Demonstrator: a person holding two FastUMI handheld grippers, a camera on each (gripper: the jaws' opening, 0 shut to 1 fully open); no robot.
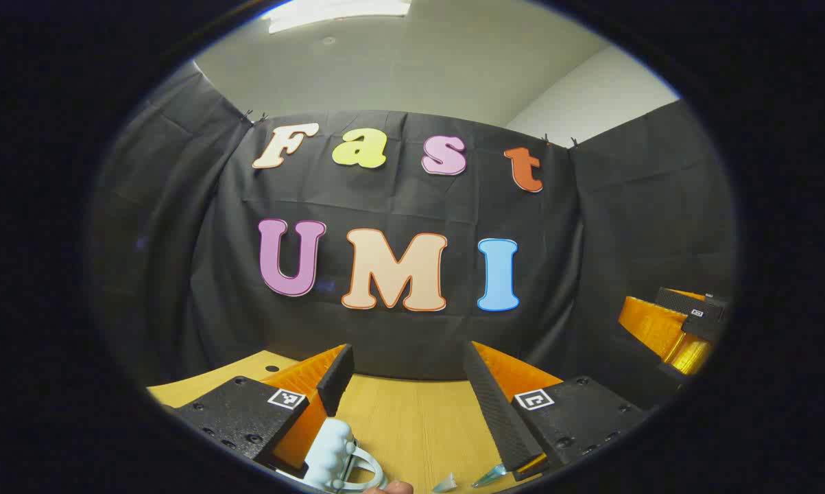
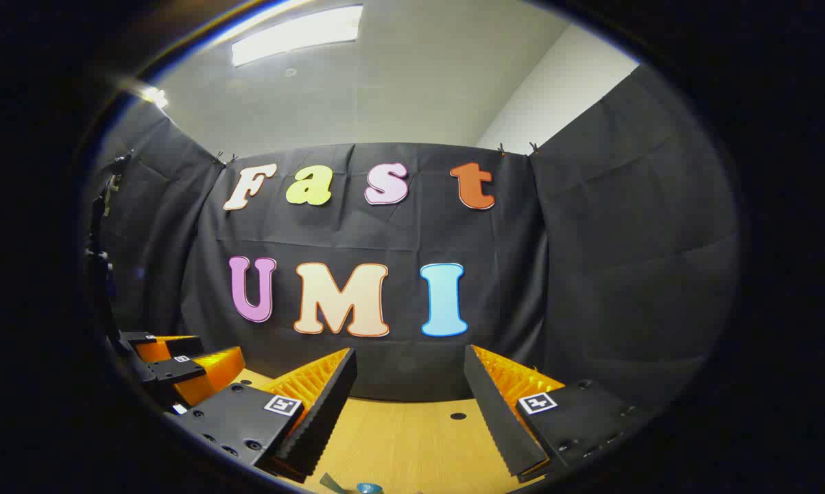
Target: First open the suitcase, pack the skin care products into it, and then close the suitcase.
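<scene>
In the left gripper view my left gripper (image 1: 407, 353) stands open above the wooden table (image 1: 412, 425), nothing between its fingers. A pale blue-white knobbly item with a ring-shaped loop (image 1: 335, 454) lies on the table just below the left finger (image 1: 333, 381); I cannot tell what it is. Two small clear pieces (image 1: 491, 473) lie near the right finger. In the right gripper view my right gripper (image 2: 409, 355) is also open and empty over the table (image 2: 412, 439). Each view shows the other gripper off to the side, the right gripper (image 1: 679, 322) and the left gripper (image 2: 179, 367).
The black cloth wall (image 1: 398, 206) closes the booth just behind the table's far edge. A small dark hole (image 2: 458, 416) marks the tabletop. A little blue thing (image 2: 367, 488) peeks in at the bottom edge. A fingertip (image 1: 391, 487) shows at the bottom of the left gripper view.
</scene>
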